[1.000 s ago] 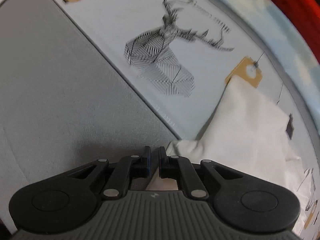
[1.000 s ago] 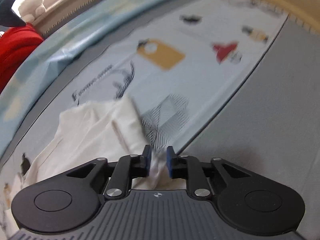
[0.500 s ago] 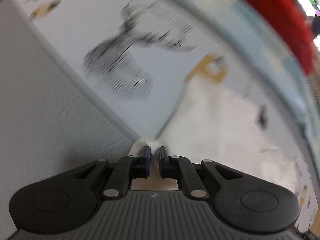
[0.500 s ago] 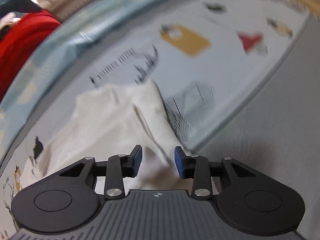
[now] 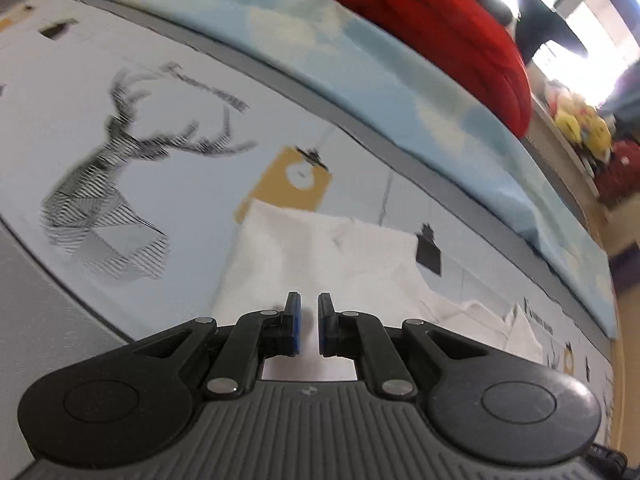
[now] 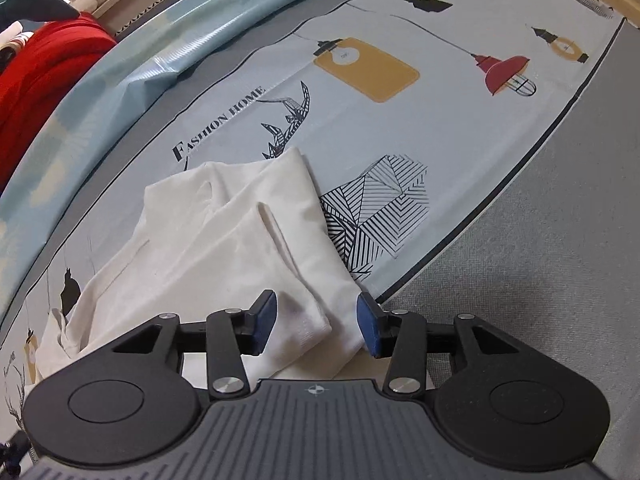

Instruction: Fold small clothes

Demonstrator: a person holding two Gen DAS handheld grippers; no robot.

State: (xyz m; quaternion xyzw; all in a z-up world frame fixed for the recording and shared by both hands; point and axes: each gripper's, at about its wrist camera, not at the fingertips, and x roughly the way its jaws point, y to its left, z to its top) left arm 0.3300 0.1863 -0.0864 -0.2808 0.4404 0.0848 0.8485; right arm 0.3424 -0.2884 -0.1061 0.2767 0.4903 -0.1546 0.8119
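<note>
While lying on the printed bed cover (image 6: 460, 128), white garment (image 6: 248, 240) runs lengthwise from lower centre toward upper left; cuffed end sits between parted jaws of right gripper (image 6: 316, 322), just opened, nearer. Left gripper (image 5: 308, 328) together, empty.

White garment (image 6: 224, 248) lies rumpled, partly folded on the printed sheet (image 6: 440, 128).

We see the right claw (image 6: 316, 326) with jaws just opening, apart over the white garment (image 6: 224, 248); cuff between pads, untouched; garment on printed sheet (image 6: 440, 120).
</note>
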